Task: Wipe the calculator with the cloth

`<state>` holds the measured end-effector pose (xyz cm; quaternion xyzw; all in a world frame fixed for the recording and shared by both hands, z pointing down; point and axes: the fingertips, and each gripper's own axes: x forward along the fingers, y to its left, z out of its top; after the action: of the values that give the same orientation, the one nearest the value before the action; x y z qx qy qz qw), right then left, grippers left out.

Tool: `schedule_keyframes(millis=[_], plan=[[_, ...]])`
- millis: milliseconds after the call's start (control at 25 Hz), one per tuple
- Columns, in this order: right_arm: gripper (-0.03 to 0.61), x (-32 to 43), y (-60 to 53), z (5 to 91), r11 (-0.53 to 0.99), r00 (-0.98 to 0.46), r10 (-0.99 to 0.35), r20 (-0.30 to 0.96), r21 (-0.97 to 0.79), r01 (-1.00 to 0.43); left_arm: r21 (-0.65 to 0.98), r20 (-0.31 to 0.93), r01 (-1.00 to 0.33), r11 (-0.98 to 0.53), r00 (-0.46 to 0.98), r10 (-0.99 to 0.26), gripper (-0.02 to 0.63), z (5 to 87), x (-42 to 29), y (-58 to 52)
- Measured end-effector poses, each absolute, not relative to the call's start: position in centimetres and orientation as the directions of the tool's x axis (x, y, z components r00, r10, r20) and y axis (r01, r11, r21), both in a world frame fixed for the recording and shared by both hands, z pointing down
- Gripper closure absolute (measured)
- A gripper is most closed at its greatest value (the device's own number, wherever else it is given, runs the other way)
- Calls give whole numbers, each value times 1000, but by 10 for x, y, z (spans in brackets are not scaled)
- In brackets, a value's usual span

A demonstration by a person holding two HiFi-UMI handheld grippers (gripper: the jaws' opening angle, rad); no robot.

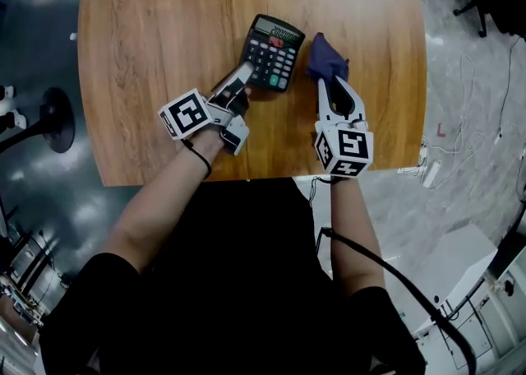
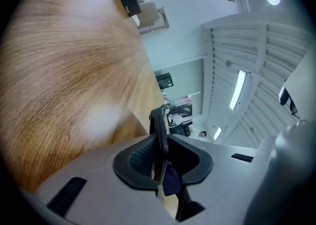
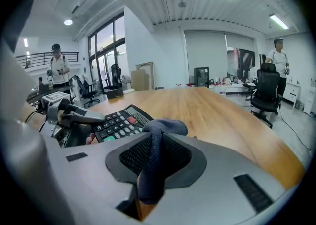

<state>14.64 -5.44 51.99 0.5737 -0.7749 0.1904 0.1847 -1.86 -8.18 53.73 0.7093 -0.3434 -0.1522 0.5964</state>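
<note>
A black calculator lies flat on the round wooden table, with its display at the far end. My left gripper is shut on its near left corner. In the left gripper view the calculator's thin dark edge stands clamped between the pads. My right gripper is shut on a dark blue cloth, just right of the calculator and low over the table. In the right gripper view the cloth bunches up between the jaws, and the calculator and the left gripper are at the left.
The table's near edge runs just behind both grippers. A black stand base sits on the floor at the left. Cables and a power strip lie at the right. Office chairs and standing people are beyond the table.
</note>
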Motion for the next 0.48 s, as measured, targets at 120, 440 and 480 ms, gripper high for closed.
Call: schedule_keyframes(millis=[120,440,480], plan=[[505,142,-59,537,245,-258,-808,529,-96,-965,944,206,-325,-61,721,-662,541,545,-19,-80],[505,134,-65,562,230,-227,-786,575,-68,-971,831,346,-535,-153,711,-612,523,553,-15,-78],[505,133,-65,564,234,-222,-785,579,-54,-971,803,377,-573,-164,702,-604,515,554,-15,-77]])
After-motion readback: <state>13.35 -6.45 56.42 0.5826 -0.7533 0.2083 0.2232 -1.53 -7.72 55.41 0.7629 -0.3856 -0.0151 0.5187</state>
